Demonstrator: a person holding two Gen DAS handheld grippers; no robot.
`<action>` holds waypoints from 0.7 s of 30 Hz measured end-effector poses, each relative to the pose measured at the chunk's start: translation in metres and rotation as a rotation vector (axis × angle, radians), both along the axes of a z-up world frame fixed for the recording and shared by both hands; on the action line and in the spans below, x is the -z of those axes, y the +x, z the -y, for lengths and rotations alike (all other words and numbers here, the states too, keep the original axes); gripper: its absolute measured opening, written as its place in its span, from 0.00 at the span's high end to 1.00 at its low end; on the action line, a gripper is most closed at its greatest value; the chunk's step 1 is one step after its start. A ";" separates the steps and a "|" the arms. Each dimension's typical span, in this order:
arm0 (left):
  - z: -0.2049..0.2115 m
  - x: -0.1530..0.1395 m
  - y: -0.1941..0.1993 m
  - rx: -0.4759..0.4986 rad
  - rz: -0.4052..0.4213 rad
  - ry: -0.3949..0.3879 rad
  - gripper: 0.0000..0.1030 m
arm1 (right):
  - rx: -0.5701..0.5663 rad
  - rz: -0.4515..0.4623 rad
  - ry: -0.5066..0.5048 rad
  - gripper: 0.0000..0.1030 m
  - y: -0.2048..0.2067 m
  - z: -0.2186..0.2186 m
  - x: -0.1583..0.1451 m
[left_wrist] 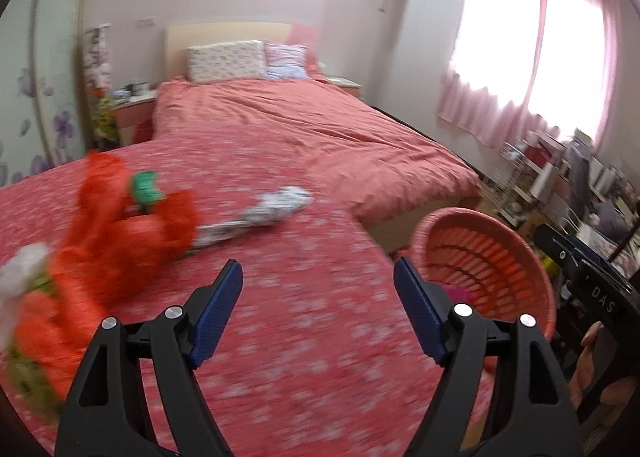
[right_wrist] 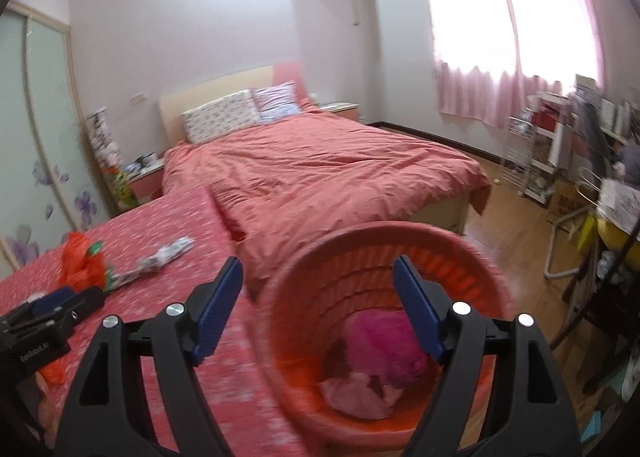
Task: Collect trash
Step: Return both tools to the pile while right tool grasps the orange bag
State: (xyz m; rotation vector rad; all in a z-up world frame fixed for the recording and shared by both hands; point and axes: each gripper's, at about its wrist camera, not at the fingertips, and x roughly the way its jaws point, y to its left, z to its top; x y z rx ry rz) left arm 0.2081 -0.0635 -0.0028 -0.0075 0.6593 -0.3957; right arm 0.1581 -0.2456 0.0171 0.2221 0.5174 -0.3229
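1. The near surface was a table (left_wrist: 304, 337) under a red cloth with small white flowers, set against the foot of a bed (left_wrist: 304, 125) with a salmon cover and two patterned pillows (left_wrist: 228, 59) at the headboard.
2. Pink curtains (left_wrist: 532, 57) glowed over a bright window on the right; cluttered shelves (right_wrist: 540, 153) stood below it, and wooden floor (right_wrist: 508, 217) showed past the bed.
3. A wardrobe door with purple flower decals (right_wrist: 86, 201) stood on the left.
4. An orange-red slatted basket (right_wrist: 384, 257) stood just beside the table's right edge, holding a magenta bundle (right_wrist: 380, 341) and a pale pink crumpled piece (right_wrist: 356, 393).
5. On the cloth lay orange plastic trash (left_wrist: 132, 233) with a green label, blurred, and next to it a white printed wrapper (left_wrist: 272, 209), twisted and long.
6. More orange and white scraps (left_wrist: 36, 305) lay at the near left.
7. The left tool (left_wrist: 318, 285) stood wide over bare cloth, gripping nothing.
8. The right tool (right_wrist: 318, 285) stood wide over the basket's mouth, likewise with nothing between its pads.
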 end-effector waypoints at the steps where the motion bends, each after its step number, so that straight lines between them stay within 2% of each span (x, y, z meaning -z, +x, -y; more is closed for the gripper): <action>1: -0.014 -0.001 -0.001 -0.026 0.005 0.006 0.25 | -0.025 -0.004 -0.005 0.27 0.005 -0.013 0.000; 10: -0.132 -0.011 -0.013 -0.258 0.044 0.037 0.24 | -0.269 -0.064 0.002 0.28 0.044 -0.138 0.008; 15: -0.189 -0.007 -0.018 -0.376 0.043 0.048 0.24 | -0.412 -0.104 0.011 0.37 0.062 -0.211 0.014; 17: -0.210 -0.003 -0.020 -0.415 0.032 0.046 0.24 | -0.452 -0.126 0.014 0.44 0.068 -0.236 0.018; 21: -0.248 0.005 -0.022 -0.484 0.007 0.030 0.24 | -0.528 -0.178 0.025 0.49 0.085 -0.283 0.029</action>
